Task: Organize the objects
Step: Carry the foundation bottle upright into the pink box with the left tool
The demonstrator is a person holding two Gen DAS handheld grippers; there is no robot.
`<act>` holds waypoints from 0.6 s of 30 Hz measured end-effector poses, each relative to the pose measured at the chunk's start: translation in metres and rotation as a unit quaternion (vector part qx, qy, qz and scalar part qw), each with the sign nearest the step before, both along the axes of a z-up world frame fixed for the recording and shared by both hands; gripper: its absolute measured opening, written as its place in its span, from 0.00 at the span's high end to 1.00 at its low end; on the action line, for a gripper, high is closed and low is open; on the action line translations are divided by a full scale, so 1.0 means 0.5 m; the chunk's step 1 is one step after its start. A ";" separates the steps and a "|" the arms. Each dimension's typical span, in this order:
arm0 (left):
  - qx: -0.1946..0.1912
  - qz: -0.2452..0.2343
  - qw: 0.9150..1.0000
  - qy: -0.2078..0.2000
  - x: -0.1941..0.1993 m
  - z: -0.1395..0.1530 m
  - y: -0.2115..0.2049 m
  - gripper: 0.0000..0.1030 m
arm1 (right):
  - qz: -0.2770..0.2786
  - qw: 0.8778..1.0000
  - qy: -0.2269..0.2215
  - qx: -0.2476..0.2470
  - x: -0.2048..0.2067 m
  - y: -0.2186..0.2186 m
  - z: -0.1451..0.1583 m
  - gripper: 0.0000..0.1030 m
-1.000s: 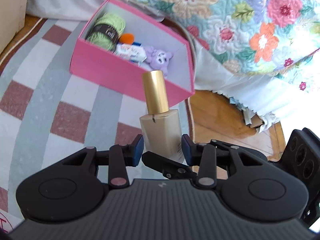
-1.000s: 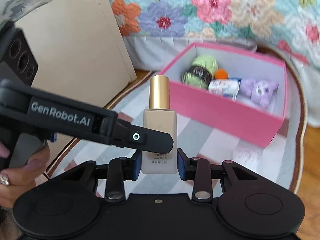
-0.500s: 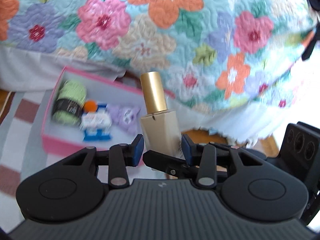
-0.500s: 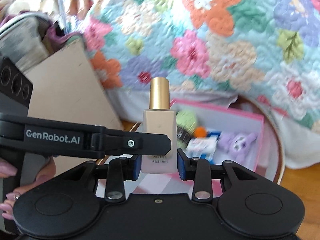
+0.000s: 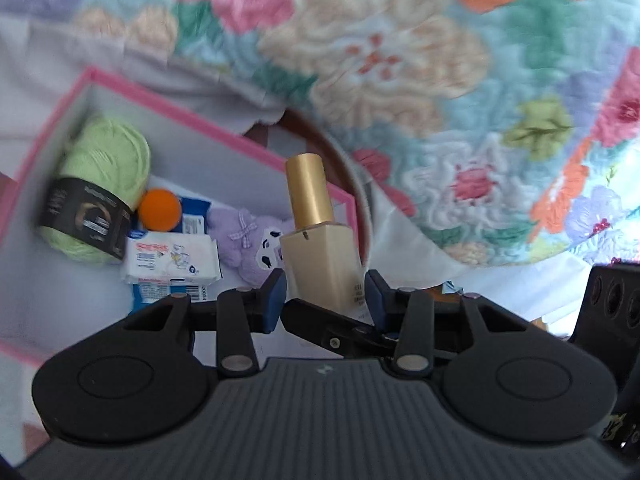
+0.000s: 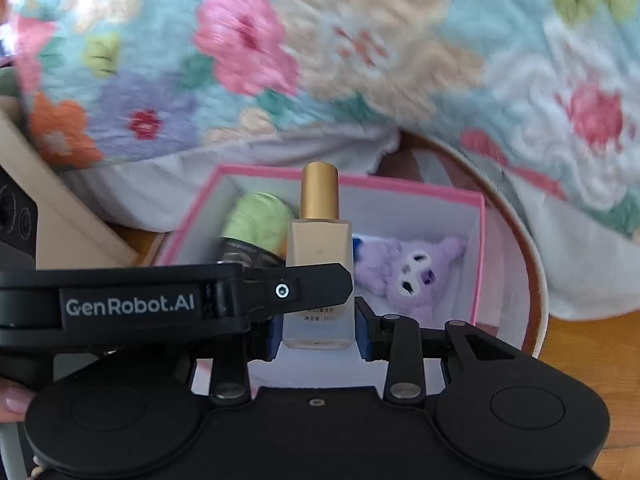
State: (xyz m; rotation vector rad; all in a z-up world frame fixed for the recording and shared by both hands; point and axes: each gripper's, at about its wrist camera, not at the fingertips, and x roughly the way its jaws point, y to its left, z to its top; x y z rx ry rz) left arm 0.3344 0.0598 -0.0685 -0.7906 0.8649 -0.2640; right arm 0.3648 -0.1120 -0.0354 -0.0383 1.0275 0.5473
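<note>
Gold-capped and upright, the bottle sits low in the middle of both views, pinched at its base by the right gripper and, from the other side, by the left gripper. Both sets of blue pads press its cream sides.

Behind it lies the pink box, open at the top. In its left half sit the green yarn, an orange ball, a tissue packet and a purple plush toy. The left gripper's finger crosses the lower left of the right wrist view and hides part of the yarn.

Bare box floor shows at the lower left of the left wrist view. A floral quilt fills the upper frame, blurred, seemingly hanging just beyond the box's far rim. Wood floor shows at the right edge.
</note>
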 end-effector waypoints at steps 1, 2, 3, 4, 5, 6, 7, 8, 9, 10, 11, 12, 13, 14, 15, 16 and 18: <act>-0.004 -0.006 1.000 0.003 0.009 -0.020 -0.002 0.59 | -0.005 1.000 -0.001 -0.014 0.004 0.005 -0.019 0.61; -0.007 -0.011 1.000 0.010 0.016 -0.041 -0.004 0.59 | -0.002 1.000 0.000 -0.028 0.006 0.009 -0.034 0.61; -0.012 -0.012 1.000 0.021 0.022 -0.061 -0.004 0.59 | -0.006 0.999 0.009 -0.030 0.011 0.008 -0.051 0.61; -0.012 -0.015 0.999 0.030 0.027 -0.075 -0.003 0.59 | -0.006 0.999 0.019 -0.030 0.017 0.008 -0.068 0.61; -0.015 -0.016 0.999 0.037 0.031 -0.089 -0.001 0.59 | -0.001 0.999 0.021 -0.027 0.021 0.008 -0.086 0.61; -0.023 -0.015 0.999 0.045 0.036 -0.105 0.003 0.59 | 0.005 0.999 0.020 -0.029 0.024 0.010 -0.098 0.61; -0.030 -0.014 0.998 0.053 0.040 -0.117 0.006 0.59 | 0.014 0.999 0.016 -0.037 0.025 0.014 -0.110 0.61; -0.037 -0.013 0.997 0.059 0.043 -0.127 0.009 0.59 | 0.024 0.999 0.011 -0.045 0.025 0.017 -0.117 0.61; -0.042 -0.013 0.997 0.063 0.046 -0.136 0.012 0.59 | 0.028 0.998 0.007 -0.049 0.025 0.019 -0.124 0.61; -0.043 -0.016 0.997 0.066 0.049 -0.142 0.012 0.59 | 0.029 0.998 0.006 -0.051 0.025 0.020 -0.129 0.61; -0.043 -0.019 0.997 0.068 0.048 -0.146 0.012 0.59 | 0.029 0.998 0.008 -0.054 0.025 0.020 -0.133 0.61; -0.040 -0.023 0.996 0.071 0.048 -0.150 0.008 0.59 | 0.031 0.998 0.011 -0.058 0.023 0.020 -0.138 0.61; -0.039 -0.025 0.996 0.073 0.048 -0.153 0.006 0.59 | 0.035 0.997 0.012 -0.063 0.024 0.024 -0.142 0.61; -0.040 -0.023 0.996 0.075 0.049 -0.157 0.004 0.59 | 0.039 0.997 0.009 -0.069 0.023 0.026 -0.145 0.61; -0.041 -0.020 0.996 0.080 0.051 -0.158 0.004 0.59 | 0.041 0.996 0.008 -0.074 0.025 0.026 -0.149 0.61; -0.042 -0.017 0.995 0.087 0.054 -0.162 0.004 0.59 | 0.043 0.996 0.010 -0.079 0.028 0.028 -0.154 0.61; -0.037 -0.012 0.994 0.100 0.060 -0.167 0.004 0.59 | 0.048 0.995 0.016 -0.091 0.035 0.035 -0.164 0.61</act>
